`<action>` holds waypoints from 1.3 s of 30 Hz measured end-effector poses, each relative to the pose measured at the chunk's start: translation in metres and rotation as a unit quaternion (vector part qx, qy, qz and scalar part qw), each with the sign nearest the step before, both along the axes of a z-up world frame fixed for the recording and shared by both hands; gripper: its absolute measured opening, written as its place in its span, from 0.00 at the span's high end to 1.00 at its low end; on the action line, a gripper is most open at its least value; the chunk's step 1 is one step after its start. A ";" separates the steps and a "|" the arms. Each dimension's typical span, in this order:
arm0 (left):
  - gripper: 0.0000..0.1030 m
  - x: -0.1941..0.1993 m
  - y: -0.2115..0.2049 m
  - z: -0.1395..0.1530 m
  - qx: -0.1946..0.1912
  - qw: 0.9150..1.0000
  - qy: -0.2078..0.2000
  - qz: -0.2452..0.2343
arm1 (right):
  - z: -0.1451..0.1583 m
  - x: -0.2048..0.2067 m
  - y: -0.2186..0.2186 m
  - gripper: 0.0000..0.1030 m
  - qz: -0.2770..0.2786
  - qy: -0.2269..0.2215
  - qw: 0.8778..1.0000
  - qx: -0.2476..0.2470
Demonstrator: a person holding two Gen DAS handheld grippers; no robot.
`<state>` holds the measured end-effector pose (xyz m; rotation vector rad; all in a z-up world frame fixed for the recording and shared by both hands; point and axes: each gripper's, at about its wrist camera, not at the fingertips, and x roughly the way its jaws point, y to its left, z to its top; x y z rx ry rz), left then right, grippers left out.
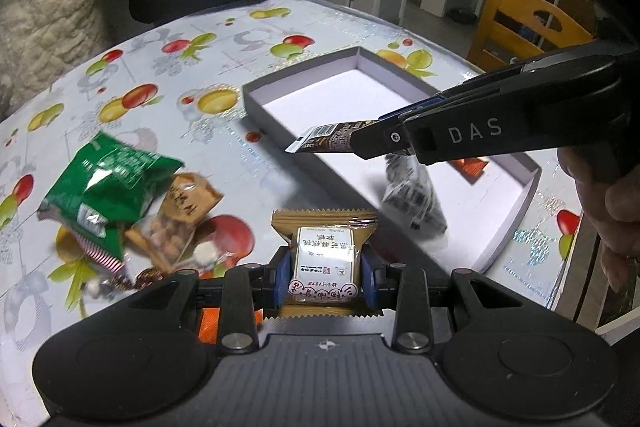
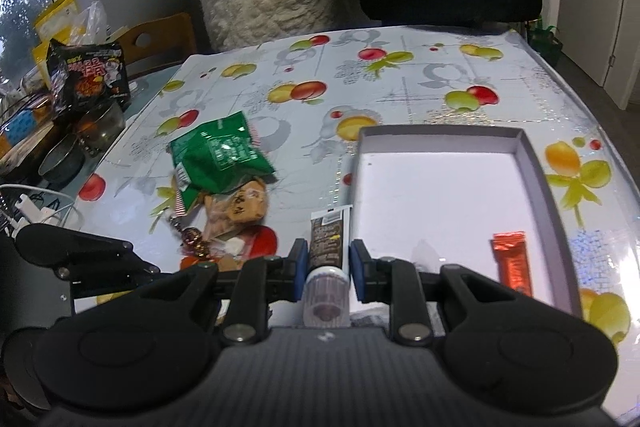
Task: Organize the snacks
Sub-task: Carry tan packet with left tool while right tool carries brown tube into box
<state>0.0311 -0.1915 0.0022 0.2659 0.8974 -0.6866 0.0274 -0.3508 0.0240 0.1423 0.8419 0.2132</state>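
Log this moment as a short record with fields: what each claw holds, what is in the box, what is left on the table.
left claw: shut on a brown biscuit packet
right claw: shut on a dark brown tube with a white cap
grey box: open, white inside; holds an orange wrapped bar and a dark patterned packet
still on the tablecloth: green snack bag lying over a tan snack packet, small wrapped candies

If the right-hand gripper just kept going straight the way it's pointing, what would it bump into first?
Probably the grey box. The right gripper, shut on a brown tube-shaped snack, points down towards the box's near left wall, so the tube's tip would likely meet that wall or the white floor just inside. Depth is hard to judge.
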 end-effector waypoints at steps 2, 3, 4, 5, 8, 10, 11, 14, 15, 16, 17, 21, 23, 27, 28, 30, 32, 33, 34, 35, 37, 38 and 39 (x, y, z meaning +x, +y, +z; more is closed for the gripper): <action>0.65 0.001 -0.007 0.000 -0.001 1.000 -0.001 -0.004 | 0.000 0.000 -0.006 0.79 -0.005 -0.001 1.000 -0.001; 0.65 0.001 -0.010 0.001 -0.001 1.000 -0.002 -0.005 | 0.001 0.000 -0.010 0.79 -0.007 -0.001 1.000 -0.001; 0.65 0.001 -0.014 0.001 -0.001 1.000 -0.003 -0.007 | 0.001 0.000 -0.014 0.79 -0.009 -0.002 1.000 -0.001; 0.65 0.002 -0.018 0.001 -0.001 1.000 -0.004 -0.009 | 0.000 0.000 -0.017 0.79 -0.011 -0.002 1.000 -0.001; 0.65 0.004 -0.028 0.003 -0.003 1.000 -0.006 -0.015 | -0.001 -0.001 -0.028 0.79 -0.017 -0.001 1.000 -0.002; 0.65 0.005 -0.034 0.004 -0.004 1.000 -0.008 -0.016 | -0.002 0.000 -0.035 0.79 -0.021 -0.001 1.000 -0.003; 0.65 0.006 -0.038 0.004 -0.004 1.000 -0.008 -0.017 | -0.002 0.000 -0.039 0.79 -0.023 -0.001 1.000 -0.003; 0.65 0.007 -0.048 0.005 -0.005 1.000 -0.010 -0.021 | -0.003 0.001 -0.049 0.79 -0.029 -0.002 1.000 -0.005; 0.65 0.008 -0.052 0.005 -0.005 1.000 -0.011 -0.022 | -0.004 0.002 -0.052 0.79 -0.030 -0.001 1.000 -0.005; 0.65 0.009 -0.055 0.005 -0.004 1.000 -0.012 -0.024 | -0.005 0.002 -0.056 0.79 -0.032 -0.001 0.999 -0.006; 0.65 0.009 -0.058 0.004 -0.003 1.000 -0.012 -0.024 | -0.006 0.002 -0.059 0.79 -0.033 0.000 0.999 -0.007; 0.65 0.011 -0.071 0.003 -0.004 1.000 -0.013 -0.028 | -0.012 0.003 -0.070 0.79 -0.038 0.006 0.999 -0.009; 0.65 0.012 -0.076 0.002 -0.002 1.000 -0.012 -0.028 | -0.015 0.004 -0.077 0.79 -0.040 0.009 0.999 -0.010; 0.65 0.015 -0.084 -0.001 0.001 1.000 -0.010 -0.026 | -0.023 0.006 -0.086 0.79 -0.042 0.017 0.999 -0.011; 0.65 0.016 -0.086 -0.003 0.002 1.000 -0.009 -0.025 | -0.026 0.006 -0.088 0.79 -0.042 0.019 0.999 -0.012; 0.65 0.017 -0.089 -0.005 0.003 1.000 -0.007 -0.022 | -0.029 0.007 -0.090 0.79 -0.040 0.023 0.999 -0.013; 0.65 0.019 -0.093 -0.007 0.005 1.000 -0.006 -0.018 | -0.034 0.008 -0.093 0.79 -0.037 0.028 0.999 -0.014; 0.65 0.020 -0.095 -0.009 0.005 1.000 -0.004 -0.017 | -0.036 0.008 -0.095 0.79 -0.036 0.030 0.999 -0.014; 0.65 0.021 -0.097 -0.010 0.007 1.000 -0.003 -0.016 | -0.038 0.008 -0.096 0.79 -0.035 0.032 0.999 -0.014; 0.65 0.022 -0.098 -0.012 0.008 1.000 -0.002 -0.015 | -0.040 0.009 -0.097 0.79 -0.034 0.035 0.999 -0.014; 0.65 0.024 -0.101 -0.016 0.011 1.000 0.003 -0.013 | -0.043 0.009 -0.100 0.79 -0.032 0.039 0.999 -0.014; 0.65 0.024 -0.103 -0.018 0.013 1.000 0.004 -0.012 | -0.045 0.010 -0.101 0.79 -0.031 0.041 0.999 -0.015; 0.65 0.025 -0.104 -0.019 0.014 1.000 0.005 -0.011 | -0.047 0.011 -0.102 0.79 -0.030 0.043 0.998 -0.015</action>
